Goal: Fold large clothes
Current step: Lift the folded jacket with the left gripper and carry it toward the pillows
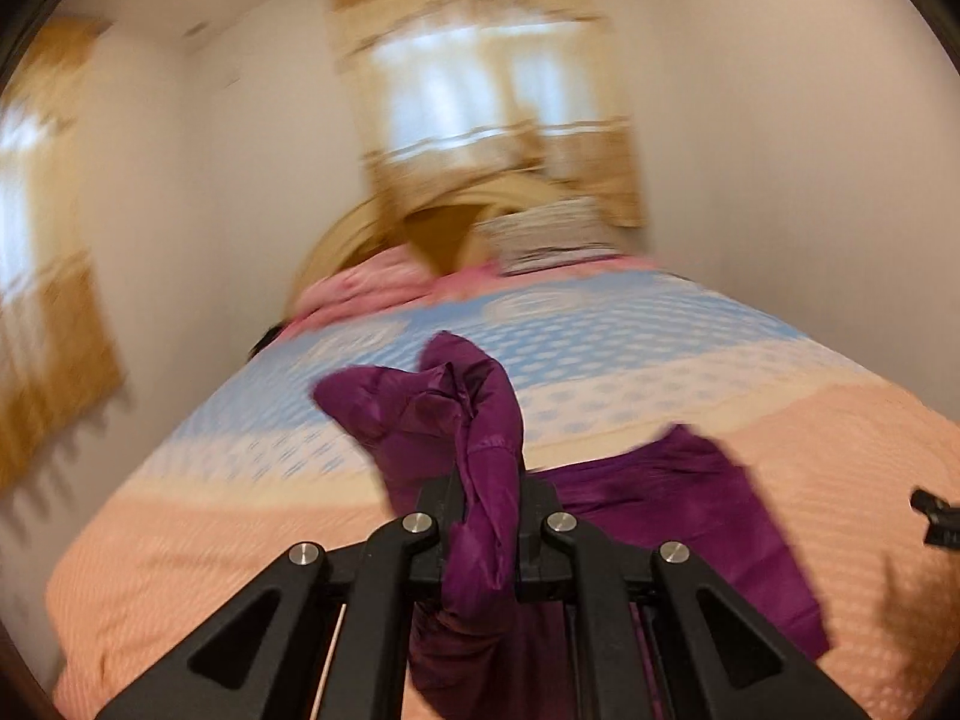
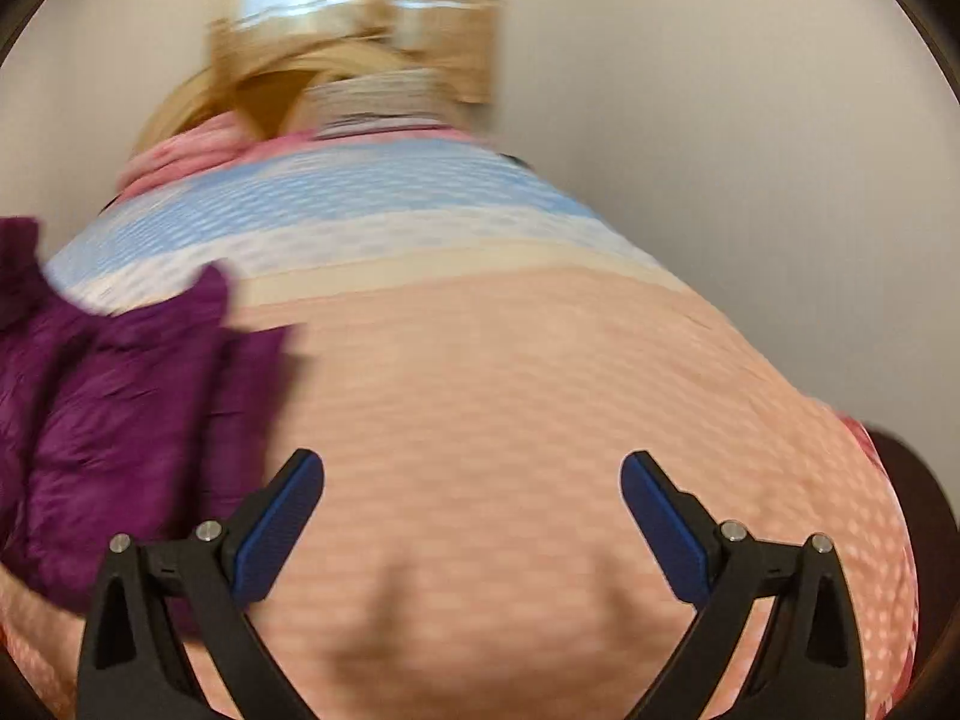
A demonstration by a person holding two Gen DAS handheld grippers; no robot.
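Observation:
A purple garment [image 1: 678, 504] lies on the peach part of the bedspread [image 1: 210, 540]. My left gripper [image 1: 487, 480] is shut on a bunched part of it, which sticks up between the fingers above the bed. In the right wrist view the garment [image 2: 120, 420] lies at the left on the bedspread [image 2: 510, 390]. My right gripper [image 2: 473, 480] is open and empty above the peach cloth, to the right of the garment. Its blue pads [image 2: 660, 522] stand wide apart. Both views are blurred.
The bed carries a peach, white and blue patterned spread. Pink bedding [image 1: 366, 288] and a striped pillow [image 1: 546, 234] lie at the far end by a wooden headboard [image 1: 360, 222]. Curtained windows [image 1: 480, 90] and white walls stand behind. The right gripper's tip [image 1: 936, 516] shows at the right edge.

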